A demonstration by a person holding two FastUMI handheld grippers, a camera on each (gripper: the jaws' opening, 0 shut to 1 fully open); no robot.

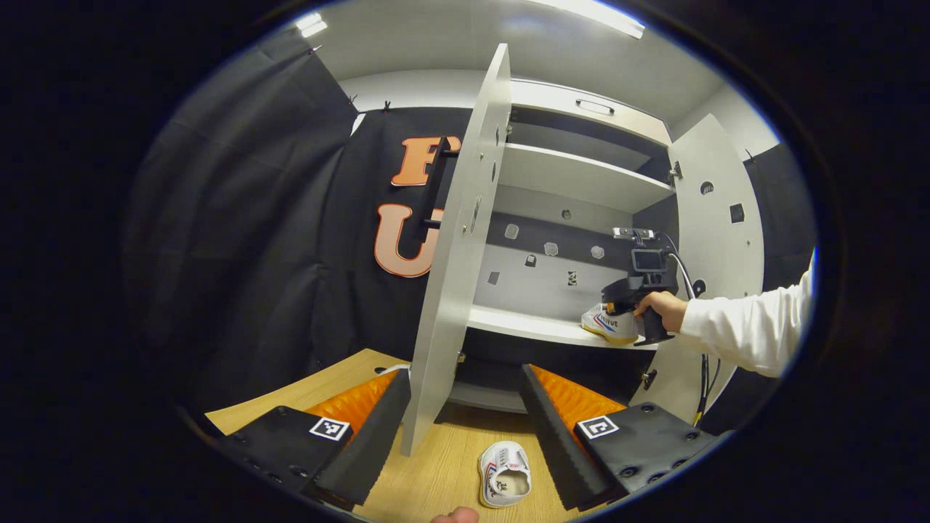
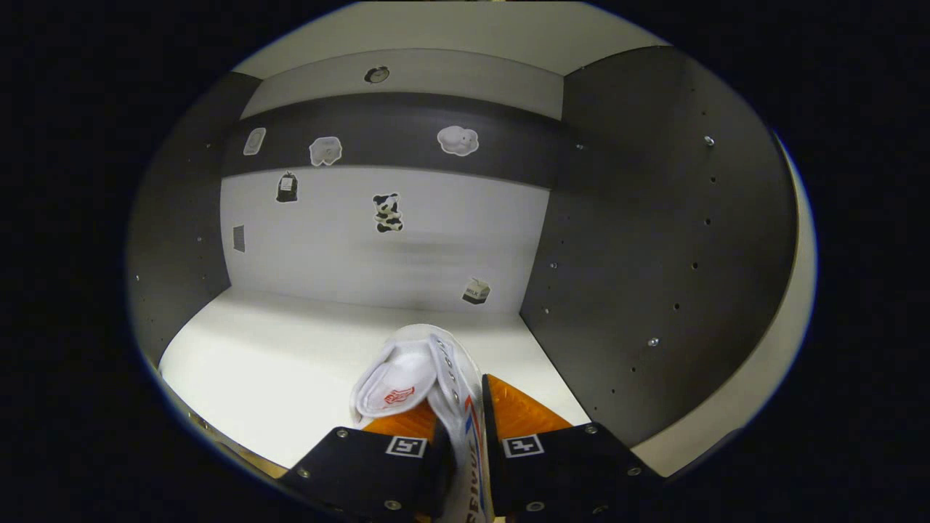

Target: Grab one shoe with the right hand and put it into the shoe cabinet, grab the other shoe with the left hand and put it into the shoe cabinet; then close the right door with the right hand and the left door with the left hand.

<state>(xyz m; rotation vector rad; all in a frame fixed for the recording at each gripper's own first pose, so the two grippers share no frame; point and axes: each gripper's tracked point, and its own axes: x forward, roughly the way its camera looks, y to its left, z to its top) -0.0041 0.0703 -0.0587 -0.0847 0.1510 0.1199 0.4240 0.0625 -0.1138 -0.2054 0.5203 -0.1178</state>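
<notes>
Shoe one is clamped between both fingers of the right tool, which press on its side wall. It sits inside the cabinet, over the white shelf and near the right inner wall. Small stickers dot the back panel behind it.

In the left gripper view, the same shoe rests at the right end of the shelf, with the right tool on it. A hand in a white sleeve holds that tool.

Shoe two lies on the wooden floor in front of the cabinet, opening upward. It lies between the fingers of the left tool but untouched by them. The left tool's fingers stand wide apart and hold nothing.

Both doors are open. The left door stands edge-on between the left tool's fingers, farther off. The right door swings outward behind the sleeve.
</notes>
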